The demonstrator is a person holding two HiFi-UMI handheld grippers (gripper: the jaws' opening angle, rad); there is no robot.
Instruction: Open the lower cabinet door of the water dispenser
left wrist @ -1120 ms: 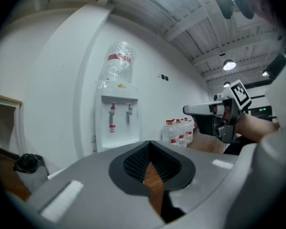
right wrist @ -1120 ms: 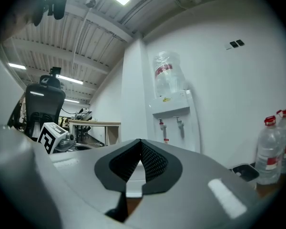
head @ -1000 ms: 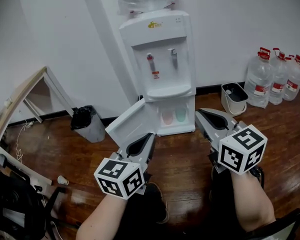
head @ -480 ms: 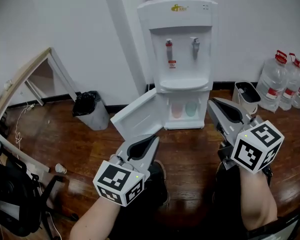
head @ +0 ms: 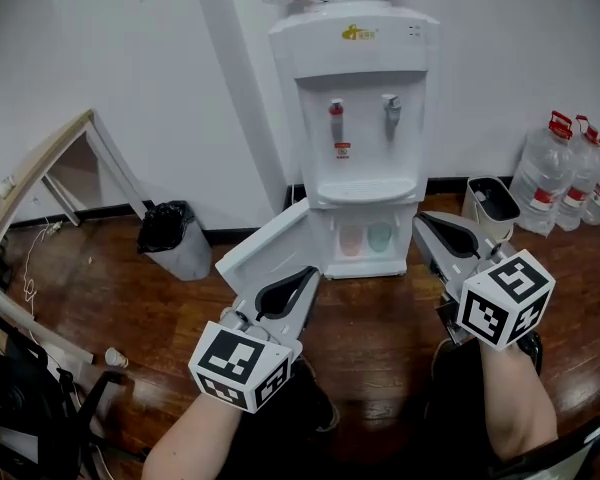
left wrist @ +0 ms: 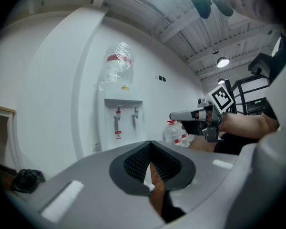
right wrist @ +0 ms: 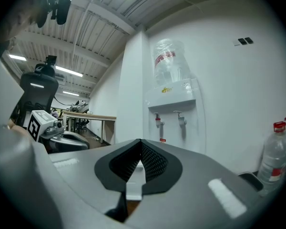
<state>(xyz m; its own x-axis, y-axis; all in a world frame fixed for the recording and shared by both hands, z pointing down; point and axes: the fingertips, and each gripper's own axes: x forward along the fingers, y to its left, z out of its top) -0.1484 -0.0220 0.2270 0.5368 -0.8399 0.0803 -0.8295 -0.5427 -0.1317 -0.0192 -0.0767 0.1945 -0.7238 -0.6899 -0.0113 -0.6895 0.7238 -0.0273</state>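
Observation:
The white water dispenser [head: 355,118] stands against the wall, and both gripper views show it some way ahead. Its lower cabinet door [head: 270,248] is swung open to the left, showing a pink cup [head: 351,240] and a green cup [head: 380,236] inside. My left gripper [head: 305,273] is level and shut on nothing. In the head view its tip lies over the door's lower edge. I cannot tell whether it touches the door. My right gripper [head: 425,223] is shut and empty too, to the right of the open cabinet. In each gripper view the jaws meet at their tips, left [left wrist: 150,144] and right [right wrist: 140,142].
A black bin [head: 170,238] stands left of the dispenser, beside a leaning wooden frame [head: 40,183]. A white bucket [head: 490,203] and several water bottles [head: 565,168] are at the right wall. A paper cup [head: 115,356] lies on the wooden floor [head: 380,328].
The head view has shifted so the dispenser sits nearer the middle. Both grippers have moved a little with it. The door stands open as before, and both pairs of jaws look the same.

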